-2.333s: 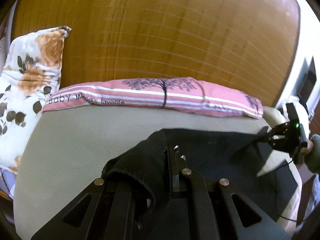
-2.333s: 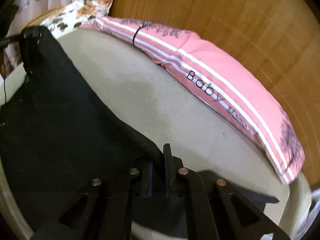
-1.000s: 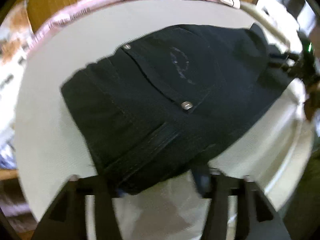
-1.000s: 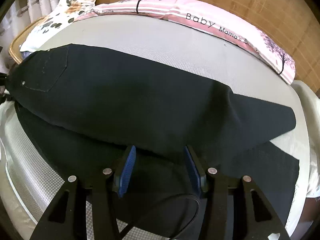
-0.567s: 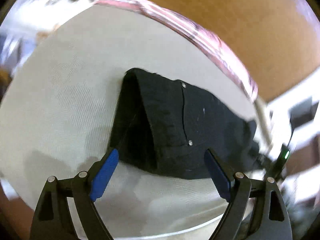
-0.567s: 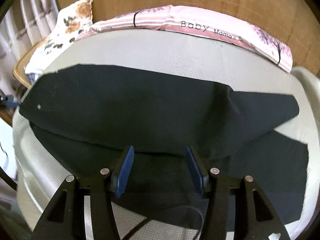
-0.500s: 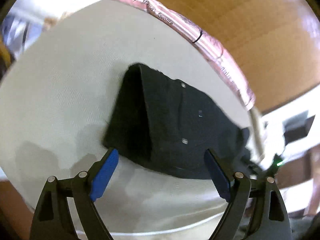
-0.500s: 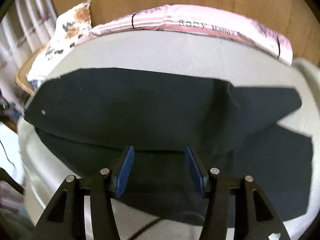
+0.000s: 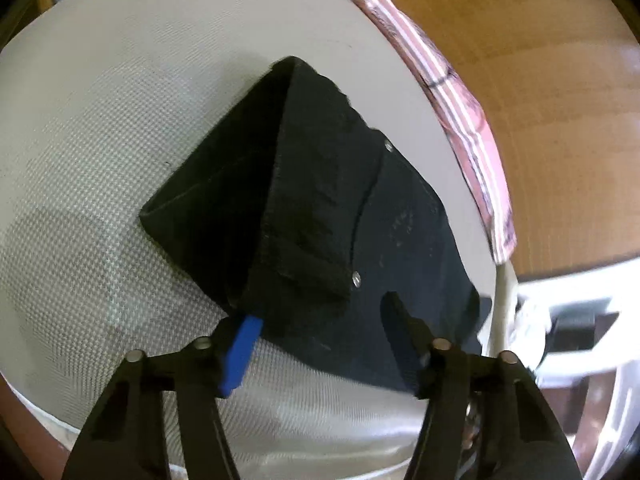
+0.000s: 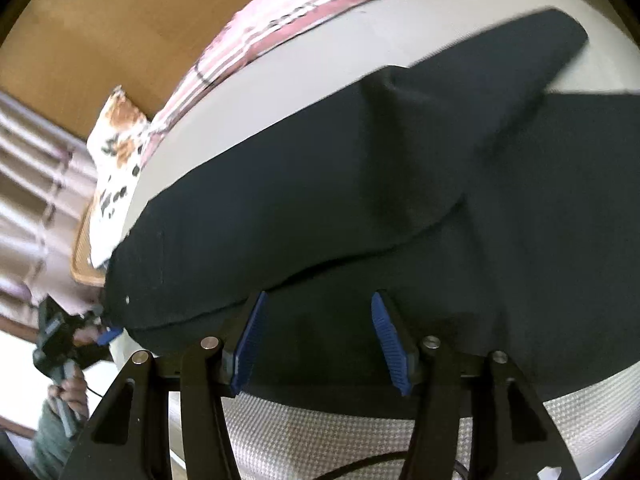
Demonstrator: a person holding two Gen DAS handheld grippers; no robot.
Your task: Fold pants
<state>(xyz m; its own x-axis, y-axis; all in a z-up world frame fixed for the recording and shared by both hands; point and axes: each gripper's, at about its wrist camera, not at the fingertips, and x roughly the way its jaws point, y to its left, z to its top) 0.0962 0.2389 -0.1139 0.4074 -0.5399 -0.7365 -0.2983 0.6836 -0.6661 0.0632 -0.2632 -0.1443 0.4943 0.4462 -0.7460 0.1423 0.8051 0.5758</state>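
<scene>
Both grippers have let go: left gripper (image 9: 320,340) and right gripper (image 10: 320,340) jaws spread at lower centre; black pants (image 9: 320,208) lie folded lengthwise, 1 fold done

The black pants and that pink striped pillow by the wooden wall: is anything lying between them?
No. In the left wrist view only bare cream bed cover separates the black pants from the pink striped pillow.
</scene>
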